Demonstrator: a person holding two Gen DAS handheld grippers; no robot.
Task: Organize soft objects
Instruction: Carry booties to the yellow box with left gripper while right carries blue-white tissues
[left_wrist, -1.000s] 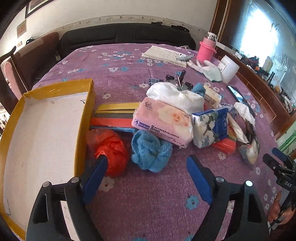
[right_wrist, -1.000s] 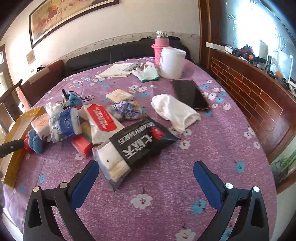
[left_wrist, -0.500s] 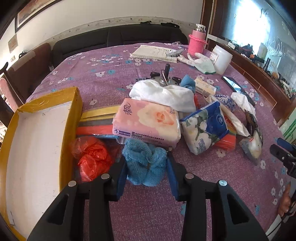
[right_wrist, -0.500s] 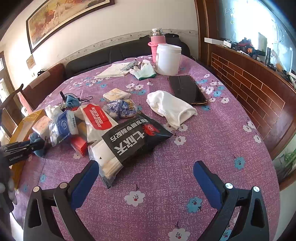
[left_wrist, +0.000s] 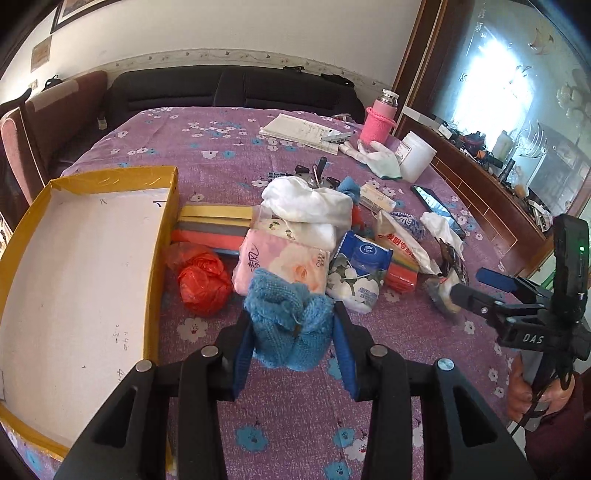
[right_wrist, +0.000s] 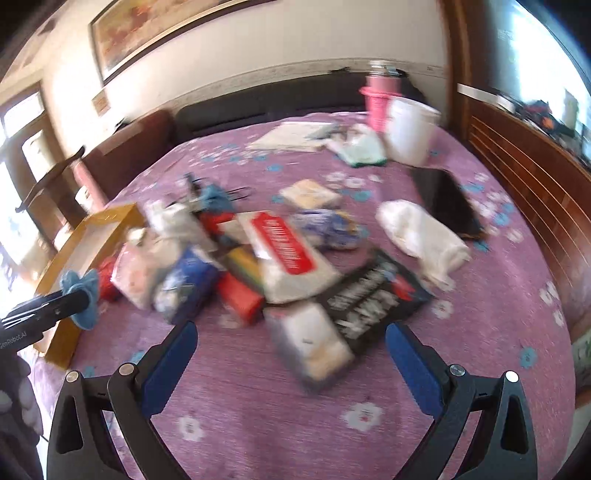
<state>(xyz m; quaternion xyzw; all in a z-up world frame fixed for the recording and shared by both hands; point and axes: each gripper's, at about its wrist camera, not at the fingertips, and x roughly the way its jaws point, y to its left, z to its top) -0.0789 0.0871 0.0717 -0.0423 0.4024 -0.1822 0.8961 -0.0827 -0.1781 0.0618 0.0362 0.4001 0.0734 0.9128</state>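
My left gripper (left_wrist: 293, 328) is shut on a blue knitted cloth (left_wrist: 286, 314) and holds it just above the purple tablecloth. In the blurred right wrist view the same blue cloth (right_wrist: 83, 291) hangs at the far left in the left gripper's fingers. A yellow-rimmed open box (left_wrist: 74, 266) lies to the left of it, with nothing inside. A red plastic bag (left_wrist: 201, 280), a pink tissue pack (left_wrist: 284, 262) and a blue-white tissue pack (left_wrist: 360, 269) lie just beyond. My right gripper (right_wrist: 291, 354) stands open above a black-and-clear packet (right_wrist: 354, 310).
More soft things lie in a heap: a white cloth (left_wrist: 306, 201), a red-labelled pack (right_wrist: 288, 251), a white cloth roll (right_wrist: 421, 236). A phone (right_wrist: 447, 199), a white tub (right_wrist: 410, 131), a pink flask (left_wrist: 378, 118) and papers (left_wrist: 303, 131) lie further back. A hand (left_wrist: 532, 384) holds the right gripper.
My left gripper closed on the blue knitted cloth and lifted it off the tablecloth. The right gripper swung leftward and forward over the heap, staying open.
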